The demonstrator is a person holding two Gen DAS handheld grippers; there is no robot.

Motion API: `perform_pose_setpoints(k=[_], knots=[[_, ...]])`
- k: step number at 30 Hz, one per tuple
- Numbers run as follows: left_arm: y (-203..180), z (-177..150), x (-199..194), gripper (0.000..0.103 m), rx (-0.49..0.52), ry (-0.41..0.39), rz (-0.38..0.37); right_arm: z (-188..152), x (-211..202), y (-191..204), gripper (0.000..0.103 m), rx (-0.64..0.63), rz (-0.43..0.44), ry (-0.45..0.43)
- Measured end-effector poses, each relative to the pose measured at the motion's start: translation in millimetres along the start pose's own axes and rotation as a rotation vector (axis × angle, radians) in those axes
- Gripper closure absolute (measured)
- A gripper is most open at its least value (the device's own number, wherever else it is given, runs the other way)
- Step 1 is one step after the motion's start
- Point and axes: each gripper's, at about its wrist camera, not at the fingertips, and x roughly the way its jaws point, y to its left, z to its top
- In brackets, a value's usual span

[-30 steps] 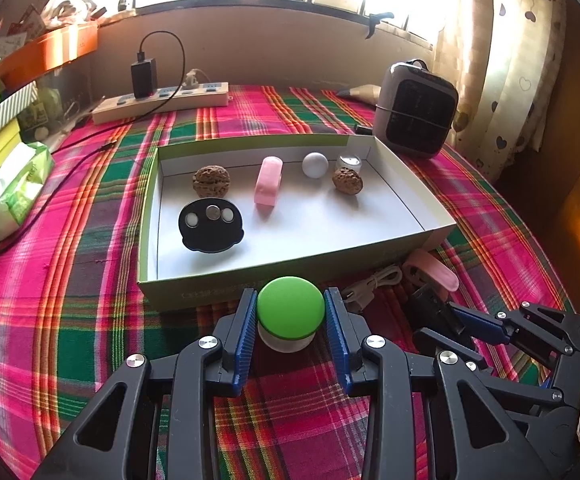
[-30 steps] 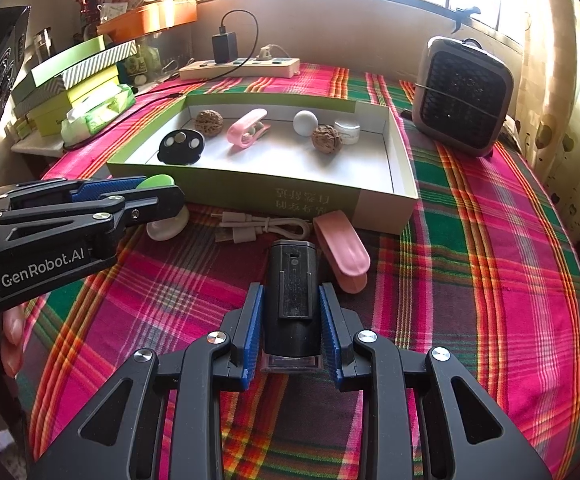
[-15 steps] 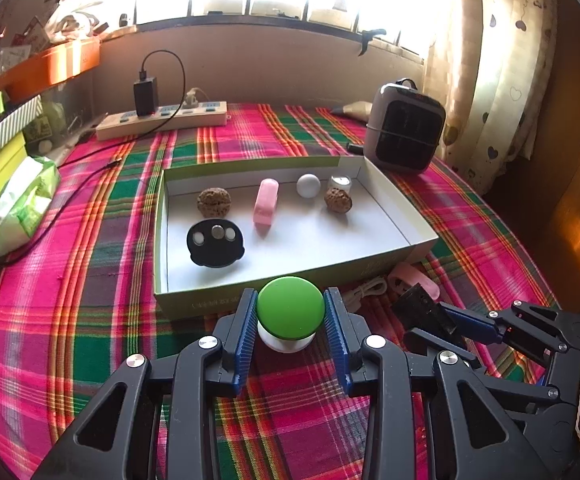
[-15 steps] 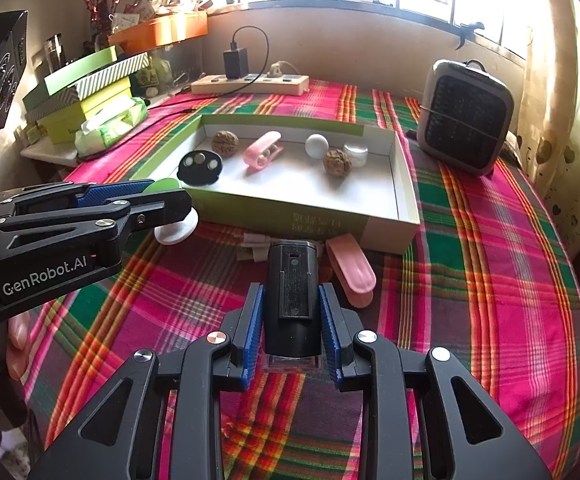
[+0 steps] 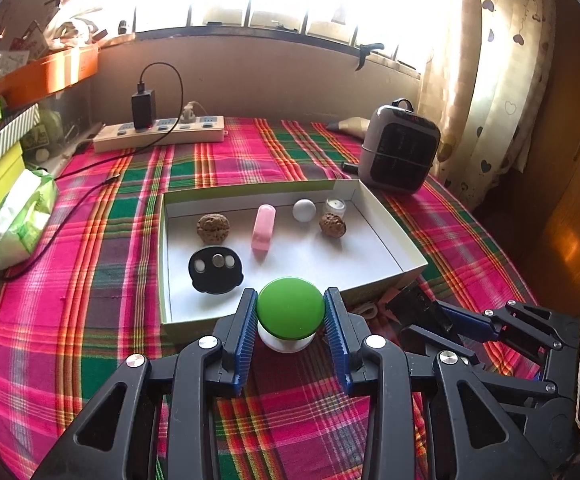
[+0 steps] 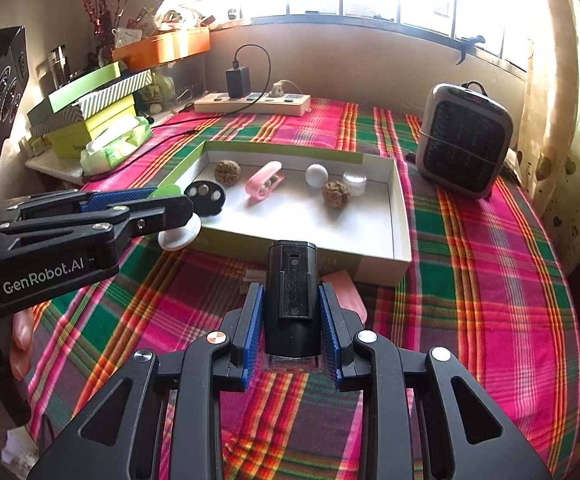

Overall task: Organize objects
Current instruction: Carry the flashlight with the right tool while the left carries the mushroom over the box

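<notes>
Right wrist: black device (image 6: 292, 294) hides cable.

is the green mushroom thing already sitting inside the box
No, the green-capped object is clamped in the left gripper, held at the near wall of the box, not resting on its floor.

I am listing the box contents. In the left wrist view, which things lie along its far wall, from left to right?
Left walnut → pink clip → white ball → small jar, with the right walnut just before it.
</notes>
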Motion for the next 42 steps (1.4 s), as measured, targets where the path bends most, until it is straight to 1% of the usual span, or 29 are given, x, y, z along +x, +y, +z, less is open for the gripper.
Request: perform_pose_setpoints(k=[11, 24, 36, 42], knots=[[0.6, 15.3, 19.1, 0.071, 0.000, 0.023, -0.010, 25.0, 13.4, -18.8, 0.074, 0.006, -0.032, 0.005], [3.8, 33.6, 50.6, 0.071, -0.005, 0.048, -0.017, 55.3, 54.7, -46.6, 0.074, 0.017, -0.096, 0.057], [5.3, 42.4, 74.7, 0.072, 0.008, 0.076, -0.014, 68.5, 90.1, -61.3, 0.074, 0.020, -0.124, 0.111], [4.4, 43.3, 85.0, 0.072, 0.015, 0.091, -0.009, 70.9, 97.1, -62.7, 0.074, 0.018, -0.125, 0.118]])
